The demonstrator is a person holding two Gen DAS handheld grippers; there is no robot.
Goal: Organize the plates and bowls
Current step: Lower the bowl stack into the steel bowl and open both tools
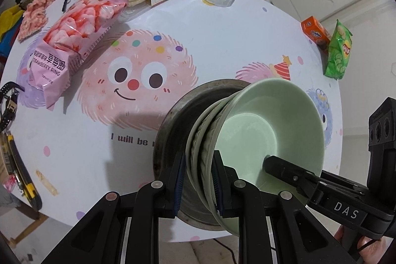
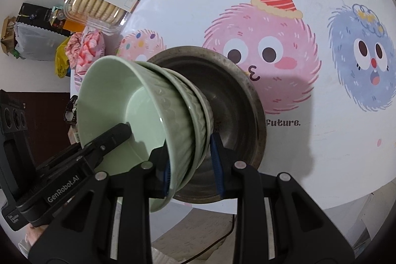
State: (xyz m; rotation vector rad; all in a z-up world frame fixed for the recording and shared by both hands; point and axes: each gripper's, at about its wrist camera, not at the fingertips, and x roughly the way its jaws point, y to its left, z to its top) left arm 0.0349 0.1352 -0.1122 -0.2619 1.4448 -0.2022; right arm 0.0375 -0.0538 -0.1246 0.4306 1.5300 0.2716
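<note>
From the left wrist, the left gripper (image 1: 199, 180) pinches the rims of the stacked green bowls (image 1: 269, 130) over the metal basin (image 1: 173, 120), whose bottom is hidden. From the right wrist, the right gripper (image 2: 191, 165) pinches the stack's opposite rims; how many bowls is unclear.

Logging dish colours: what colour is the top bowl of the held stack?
Pale mint green bowl, glossy inside; clearest in the left wrist view.
</note>
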